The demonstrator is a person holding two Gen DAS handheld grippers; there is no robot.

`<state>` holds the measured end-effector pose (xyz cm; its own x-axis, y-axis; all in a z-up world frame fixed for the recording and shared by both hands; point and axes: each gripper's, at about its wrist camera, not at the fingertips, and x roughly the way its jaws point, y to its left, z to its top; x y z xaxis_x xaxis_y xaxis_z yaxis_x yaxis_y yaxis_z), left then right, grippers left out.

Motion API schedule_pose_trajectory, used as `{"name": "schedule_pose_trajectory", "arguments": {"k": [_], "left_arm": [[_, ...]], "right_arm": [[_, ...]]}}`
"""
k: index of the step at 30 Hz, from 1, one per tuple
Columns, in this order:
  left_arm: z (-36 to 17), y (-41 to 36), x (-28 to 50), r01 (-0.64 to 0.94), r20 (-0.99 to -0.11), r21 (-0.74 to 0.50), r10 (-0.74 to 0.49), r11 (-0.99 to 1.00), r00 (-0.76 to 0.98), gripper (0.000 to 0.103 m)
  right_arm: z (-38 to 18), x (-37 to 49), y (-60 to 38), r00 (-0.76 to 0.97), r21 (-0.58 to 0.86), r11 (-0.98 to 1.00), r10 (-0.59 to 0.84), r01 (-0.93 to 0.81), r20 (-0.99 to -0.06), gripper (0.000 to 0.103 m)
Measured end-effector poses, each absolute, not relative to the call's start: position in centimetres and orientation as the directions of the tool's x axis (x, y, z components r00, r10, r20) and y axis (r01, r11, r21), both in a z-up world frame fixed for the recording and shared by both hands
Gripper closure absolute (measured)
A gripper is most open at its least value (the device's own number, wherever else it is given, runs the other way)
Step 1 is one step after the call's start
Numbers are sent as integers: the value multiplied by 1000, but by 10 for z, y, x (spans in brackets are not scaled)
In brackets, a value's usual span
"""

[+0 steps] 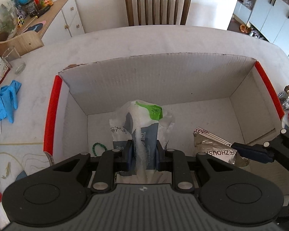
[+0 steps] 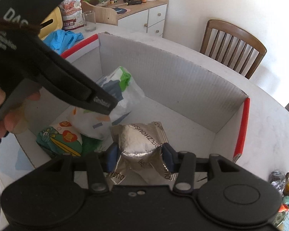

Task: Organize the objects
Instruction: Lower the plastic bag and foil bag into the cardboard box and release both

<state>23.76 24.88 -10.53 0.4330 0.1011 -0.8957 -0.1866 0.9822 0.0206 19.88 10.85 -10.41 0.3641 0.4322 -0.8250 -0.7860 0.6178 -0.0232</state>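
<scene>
While left gripper (image 1: 144, 152) pinches crinkly packet (image 1: 142, 123), corrugated box (image 1: 163, 73)

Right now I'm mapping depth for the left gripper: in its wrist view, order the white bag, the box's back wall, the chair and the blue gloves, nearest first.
1. White bag: held in the left gripper.
2. Blue gloves: left, on the table, outside the box.
3. Back wall: straight ahead; close to the gloves, hard to call.
4. Chair: beyond the table.

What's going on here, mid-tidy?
A person is packing snacks into a cardboard box on the table. The left gripper is shut on a white-and-blue plastic packet inside the box; the right gripper is clamped on a silver foil pouch beside it.
</scene>
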Motion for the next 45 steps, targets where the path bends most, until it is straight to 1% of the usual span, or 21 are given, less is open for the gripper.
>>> {"name": "schedule_pose_trajectory", "arguments": {"k": [5, 10, 13, 14, 15, 17, 27, 34, 36, 40, 45], "left_arm": [[-106, 247, 239, -193, -902, 18, 99, 981, 421, 80], [-104, 248, 238, -200, -903, 4, 89, 980, 419, 77], [-101, 248, 234, -207, -900, 6, 96, 978, 426, 71], [-100, 248, 233, -211, -898, 3, 96, 977, 429, 67], [-98, 248, 231, -215, -896, 1, 96, 977, 434, 57], [-93, 247, 226, -220, -886, 0, 102, 975, 453, 45], [-66, 236, 203, -211, -853, -11, 101, 977, 511, 45], [-41, 217, 184, -200, -814, -6, 111, 980, 570, 45], [-34, 212, 179, -197, -803, -10, 110, 980, 586, 41], [-21, 199, 170, -196, -784, -13, 112, 980, 611, 38], [-8, 181, 159, -198, -765, -28, 107, 980, 635, 29]], "right_arm": [[-100, 198, 106, 362, -10, 618, 447, -786, -818, 53], [-94, 195, 103, 366, -8, 612, 462, -791, -808, 48], [-92, 194, 100, 366, 1, 617, 469, -787, -804, 48], [-90, 193, 98, 369, 1, 619, 470, -786, -802, 47], [-89, 192, 96, 370, 2, 619, 472, -785, -800, 47], [-86, 191, 93, 372, 7, 622, 478, -783, -796, 45], [-62, 184, 66, 376, 56, 635, 524, -770, -764, 41], [-44, 180, 41, 381, 97, 647, 556, -756, -739, 39], [-39, 179, 33, 378, 110, 646, 567, -755, -732, 36], [-28, 175, 15, 386, 124, 642, 591, -756, -708, 30], [-16, 173, -10, 387, 145, 633, 621, -760, -682, 25]]}}
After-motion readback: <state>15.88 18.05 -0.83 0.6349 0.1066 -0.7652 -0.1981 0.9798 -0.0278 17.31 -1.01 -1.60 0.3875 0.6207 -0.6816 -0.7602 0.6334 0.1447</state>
